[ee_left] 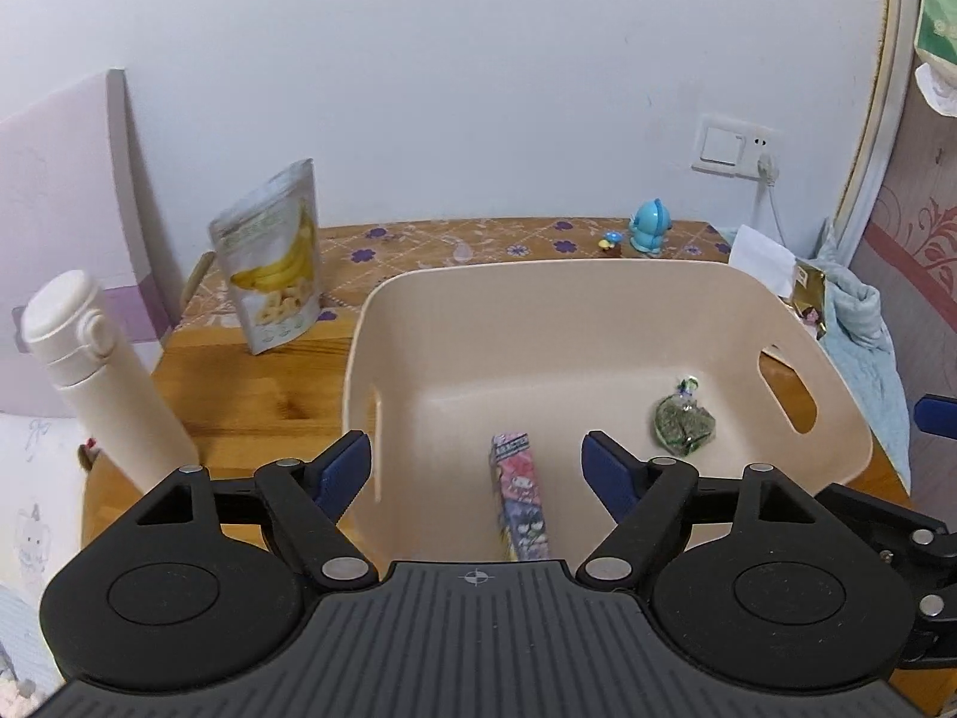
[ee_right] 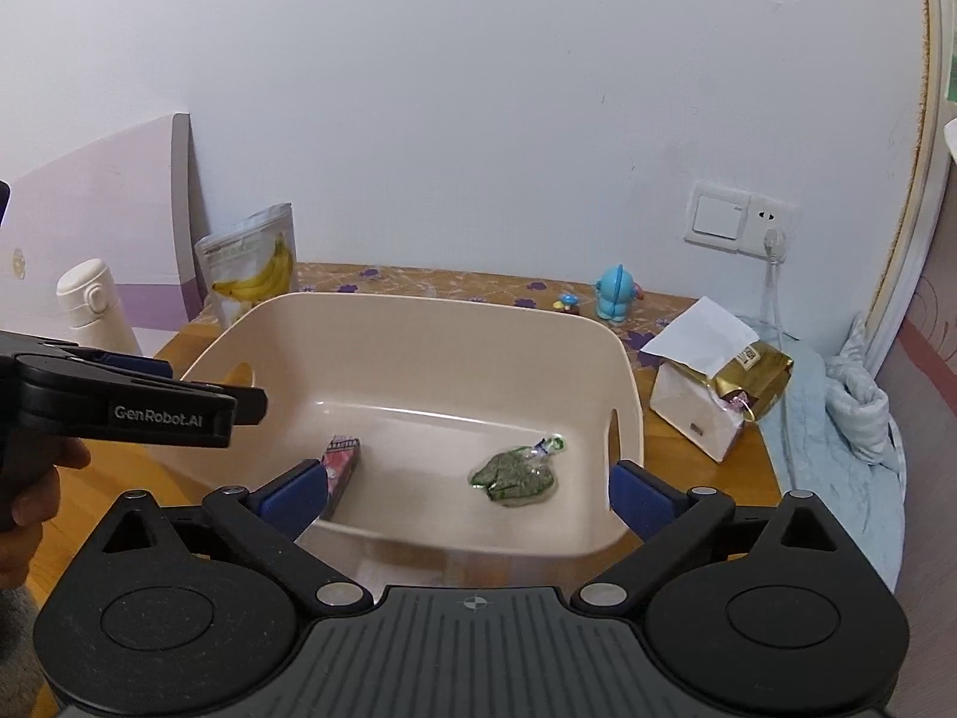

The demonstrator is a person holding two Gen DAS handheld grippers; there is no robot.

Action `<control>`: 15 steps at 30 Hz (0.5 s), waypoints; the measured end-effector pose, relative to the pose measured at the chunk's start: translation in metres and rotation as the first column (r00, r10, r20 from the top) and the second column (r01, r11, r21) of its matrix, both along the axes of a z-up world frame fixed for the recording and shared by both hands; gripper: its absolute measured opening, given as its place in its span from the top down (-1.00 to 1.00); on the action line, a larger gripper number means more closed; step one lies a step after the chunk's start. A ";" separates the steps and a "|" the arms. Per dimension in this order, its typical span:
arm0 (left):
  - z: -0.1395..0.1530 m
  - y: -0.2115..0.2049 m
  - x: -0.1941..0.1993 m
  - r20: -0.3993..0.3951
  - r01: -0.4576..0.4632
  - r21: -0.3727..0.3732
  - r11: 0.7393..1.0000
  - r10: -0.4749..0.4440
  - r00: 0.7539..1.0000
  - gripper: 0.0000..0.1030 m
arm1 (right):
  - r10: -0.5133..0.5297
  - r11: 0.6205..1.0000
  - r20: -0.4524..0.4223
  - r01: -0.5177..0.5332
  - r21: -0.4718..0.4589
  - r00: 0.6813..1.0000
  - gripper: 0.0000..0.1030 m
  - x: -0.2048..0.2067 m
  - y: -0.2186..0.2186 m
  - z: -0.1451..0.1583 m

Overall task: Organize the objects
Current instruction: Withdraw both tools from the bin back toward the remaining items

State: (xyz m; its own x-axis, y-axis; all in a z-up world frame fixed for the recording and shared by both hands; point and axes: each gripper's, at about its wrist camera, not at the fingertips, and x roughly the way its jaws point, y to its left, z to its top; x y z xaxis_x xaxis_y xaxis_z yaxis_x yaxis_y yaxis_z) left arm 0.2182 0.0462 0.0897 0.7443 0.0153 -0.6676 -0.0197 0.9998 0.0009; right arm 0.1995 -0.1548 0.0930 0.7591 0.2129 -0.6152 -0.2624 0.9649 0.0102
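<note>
With both claws wide open and empty — left gripper (ee_left: 475,466), right gripper (ee_right: 469,493) — we judge the banana pouch (ee_left: 272,257) light and crinkly, best pinched at its top seam.

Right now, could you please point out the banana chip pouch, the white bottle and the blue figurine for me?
banana chip pouch (ee_left: 272,275): left wrist view, on the printed bananas on its front.
white bottle (ee_left: 113,389): left wrist view, on its body below the cap.
blue figurine (ee_right: 615,296): right wrist view, on its body.
</note>
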 end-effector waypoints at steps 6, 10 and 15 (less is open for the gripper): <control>0.004 0.005 -0.030 0.022 -0.007 0.012 1.000 0.006 1.000 -0.60 | -0.004 1.000 0.013 0.004 -0.002 1.000 -1.00 -0.024 -0.004 0.001; 0.001 0.011 -0.051 0.029 -0.011 0.009 1.000 0.011 1.000 -0.63 | -0.009 1.000 0.005 0.009 -0.009 1.000 -1.00 -0.039 -0.009 -0.004; -0.010 0.018 -0.072 0.004 -0.013 -0.002 1.000 0.013 1.000 -0.64 | -0.016 1.000 -0.014 0.015 -0.027 1.000 -1.00 -0.054 -0.012 -0.012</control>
State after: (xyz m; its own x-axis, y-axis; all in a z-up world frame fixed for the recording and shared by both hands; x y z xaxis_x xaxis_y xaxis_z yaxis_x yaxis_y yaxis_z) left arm 0.1465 0.0646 0.0801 0.7466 0.0238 -0.6649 -0.0327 0.9995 -0.0010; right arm 0.1454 -0.1671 0.0811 0.7531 0.1847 -0.6314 -0.2475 0.9688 -0.0117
